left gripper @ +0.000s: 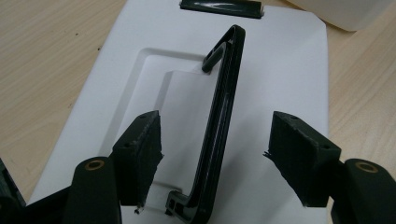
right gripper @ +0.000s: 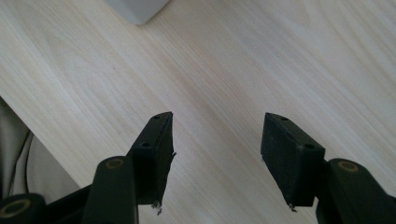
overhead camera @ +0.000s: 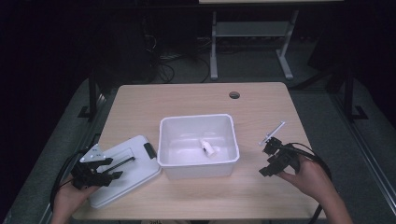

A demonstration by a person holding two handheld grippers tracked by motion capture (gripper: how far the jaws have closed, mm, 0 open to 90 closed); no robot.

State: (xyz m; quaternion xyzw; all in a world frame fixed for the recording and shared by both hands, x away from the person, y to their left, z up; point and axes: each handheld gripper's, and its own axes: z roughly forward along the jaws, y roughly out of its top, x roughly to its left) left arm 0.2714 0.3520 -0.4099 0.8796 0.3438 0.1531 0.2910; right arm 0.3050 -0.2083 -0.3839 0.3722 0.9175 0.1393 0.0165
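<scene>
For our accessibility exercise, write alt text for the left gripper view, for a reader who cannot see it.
The left gripper has its two black jaws open either side of a raised black handle on a white lid, not pressing it. The lid lies flat on a pale wooden table.

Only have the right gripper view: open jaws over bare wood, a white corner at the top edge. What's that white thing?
Observer: It looks like a corner of the white bin standing mid-table. A small white part lies inside the bin.
Operator: Lid on it?
Observer: No. The lid lies flat on the table to the left of the bin, with its black handle raised.
Operator: Left gripper?
Observer: The left gripper is open. Its jaws sit either side of that handle and the pads aren't touching it.
</scene>
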